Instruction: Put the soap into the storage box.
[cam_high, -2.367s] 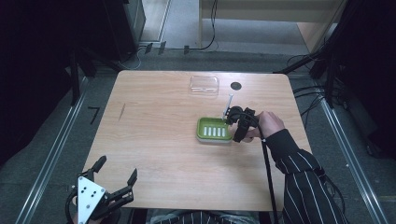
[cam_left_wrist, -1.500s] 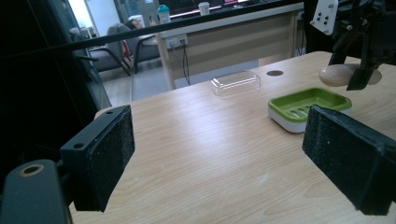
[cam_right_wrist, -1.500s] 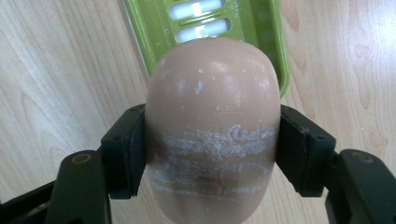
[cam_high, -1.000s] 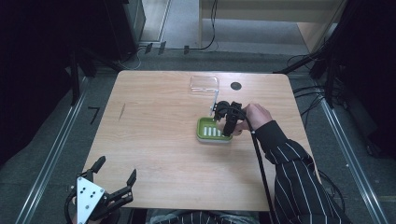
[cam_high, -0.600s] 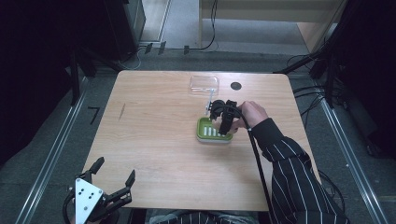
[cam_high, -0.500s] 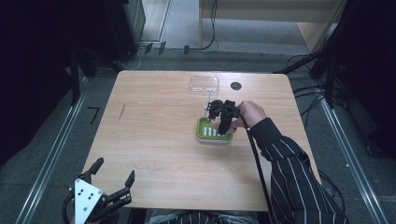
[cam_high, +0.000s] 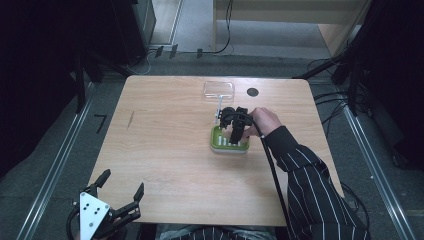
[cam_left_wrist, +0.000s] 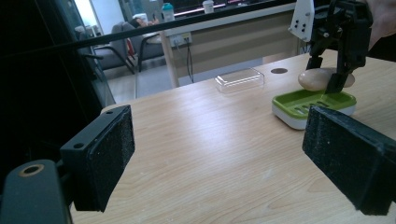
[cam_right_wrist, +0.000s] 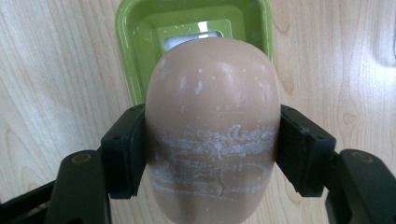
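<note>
A rounded tan soap bar (cam_right_wrist: 212, 126) is being gripped between the two jaws of the right claw (cam_high: 236, 126) and is being held just above the green soap dish (cam_high: 229, 140), which is sitting right of centre on the wooden counter (cam_high: 165, 150). The left claw (cam_high: 117, 200) is being kept wide apart and empty at the counter's near left corner. A clear plastic lid (cam_high: 219, 90) is lying beyond the dish, near the far edge.
</note>
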